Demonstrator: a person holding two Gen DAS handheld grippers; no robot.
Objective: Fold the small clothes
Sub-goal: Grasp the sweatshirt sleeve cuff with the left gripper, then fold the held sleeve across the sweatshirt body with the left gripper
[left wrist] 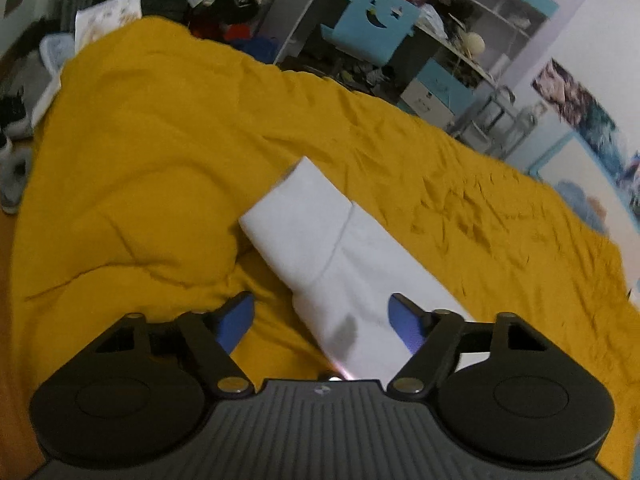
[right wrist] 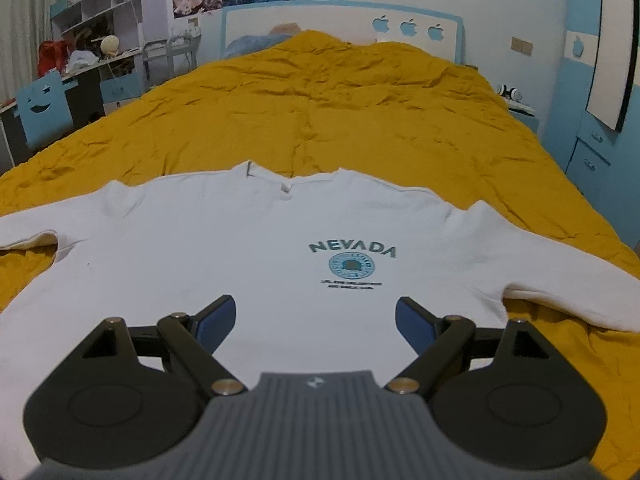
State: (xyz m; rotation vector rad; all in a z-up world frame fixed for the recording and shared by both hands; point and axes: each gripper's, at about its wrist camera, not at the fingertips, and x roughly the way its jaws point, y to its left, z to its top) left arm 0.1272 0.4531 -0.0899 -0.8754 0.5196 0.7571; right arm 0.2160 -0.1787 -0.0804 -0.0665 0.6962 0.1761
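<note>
Sweatshirt [right wrist: 248, 248], white, spread flat and face-up on yellow bedcover [right wrist: 340, 100], sleeves out, no fold yet made; left gripper [left wrist: 322, 316] over one sleeve, right gripper [right wrist: 316, 320] above hem, both spread apart, empty.

Left wrist view – low over the yellow bedspread [left wrist: 160, 128], tilted, facing along a white sleeve [left wrist: 320, 240] toward the cluttered desk [left wrist: 400, 40]. Right wrist view – level and close above the white sweatshirt [right wrist: 240, 240], facing the headboard [right wrist: 340, 16]. Both share bedspread, sweatshirt, blue chair [right wrist: 40, 108].
</note>
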